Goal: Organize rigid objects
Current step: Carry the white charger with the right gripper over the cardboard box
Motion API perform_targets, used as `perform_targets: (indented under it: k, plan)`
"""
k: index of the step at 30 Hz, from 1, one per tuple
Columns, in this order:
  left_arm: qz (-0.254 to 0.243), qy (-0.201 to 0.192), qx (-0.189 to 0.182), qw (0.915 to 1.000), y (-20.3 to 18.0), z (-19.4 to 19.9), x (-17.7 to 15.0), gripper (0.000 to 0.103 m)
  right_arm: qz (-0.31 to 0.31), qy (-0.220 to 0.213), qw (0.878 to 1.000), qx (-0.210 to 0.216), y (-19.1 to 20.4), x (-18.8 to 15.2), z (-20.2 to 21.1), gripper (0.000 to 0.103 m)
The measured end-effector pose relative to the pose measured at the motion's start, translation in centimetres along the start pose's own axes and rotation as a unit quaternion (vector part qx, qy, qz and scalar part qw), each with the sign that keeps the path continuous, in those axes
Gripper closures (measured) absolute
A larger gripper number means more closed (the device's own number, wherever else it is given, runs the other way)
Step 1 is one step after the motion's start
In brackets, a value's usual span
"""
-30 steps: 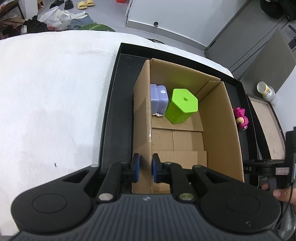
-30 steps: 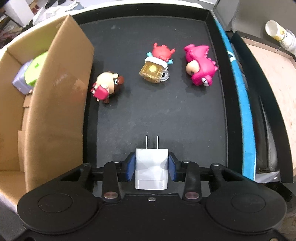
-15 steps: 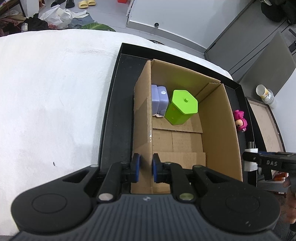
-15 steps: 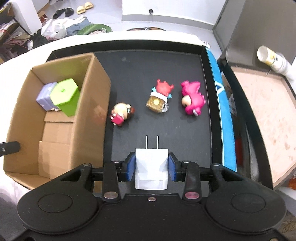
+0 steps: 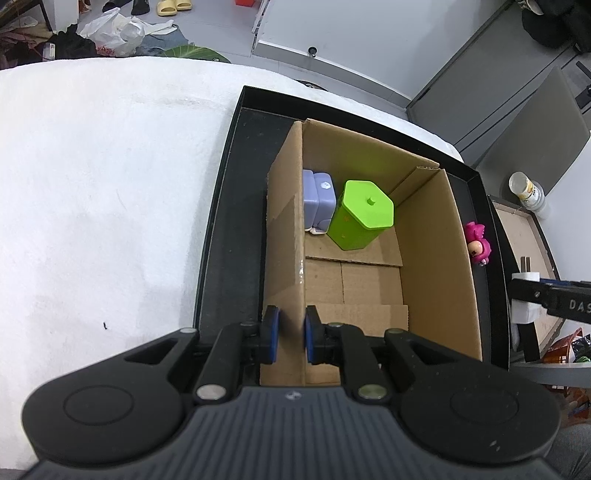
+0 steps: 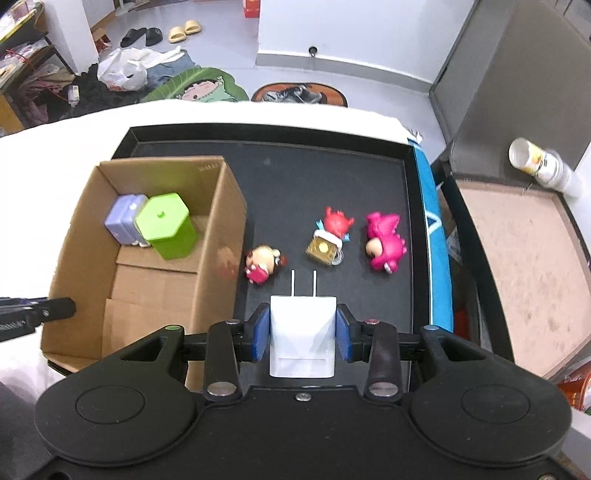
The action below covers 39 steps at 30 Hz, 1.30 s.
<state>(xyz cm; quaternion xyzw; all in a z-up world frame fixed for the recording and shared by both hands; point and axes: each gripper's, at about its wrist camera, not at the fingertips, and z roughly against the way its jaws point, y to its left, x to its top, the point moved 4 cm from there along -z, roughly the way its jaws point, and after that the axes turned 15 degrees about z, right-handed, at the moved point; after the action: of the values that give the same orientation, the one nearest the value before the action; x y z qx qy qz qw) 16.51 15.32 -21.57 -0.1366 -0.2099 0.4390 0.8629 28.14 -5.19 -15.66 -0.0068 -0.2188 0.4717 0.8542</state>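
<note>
My right gripper (image 6: pixel 301 338) is shut on a white plug adapter (image 6: pixel 303 334) with its prongs forward, held high above the black tray (image 6: pixel 295 166). My left gripper (image 5: pixel 288 334) is shut on the left wall of the cardboard box (image 5: pixel 286 236). The box (image 6: pixel 221 236) holds a green hexagonal container (image 5: pixel 360 216) (image 6: pixel 166 225) and a lilac case (image 5: pixel 317 197) (image 6: pixel 123 218) at its far end. On the tray lie a small red-and-tan figure (image 6: pixel 263 264), a red figure with a yellow mug (image 6: pixel 330 240) and a pink figure (image 6: pixel 386 245) (image 5: pixel 478 247).
The tray sits on a white cloth-covered table (image 5: pixel 110 203). A brown board (image 6: pixel 524 266) and a lying can (image 6: pixel 535 162) are to the right. The floor behind has clutter, bags and slippers (image 6: pixel 184 29).
My right gripper has risen and pulled back with the adapter, so the whole tray and box now show. My left gripper has stayed on the box wall.
</note>
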Motion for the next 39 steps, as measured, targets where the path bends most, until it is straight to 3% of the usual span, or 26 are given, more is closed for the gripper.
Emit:
perform_targets:
  k: [19, 39]
  plan:
    - [0.004, 0.005, -0.008, 0.9999, -0.1, -0.1, -0.2, 0.089, 0.021, -0.050, 0.999, 0.005, 3.4, 4.7, 2.8, 0.066]
    - [0.009, 0.010, -0.016, 0.9998, 0.0, -0.3, -0.1, 0.089, 0.034, -0.044, 0.998, 0.011, 6.7, 6.9, -0.2, 0.066]
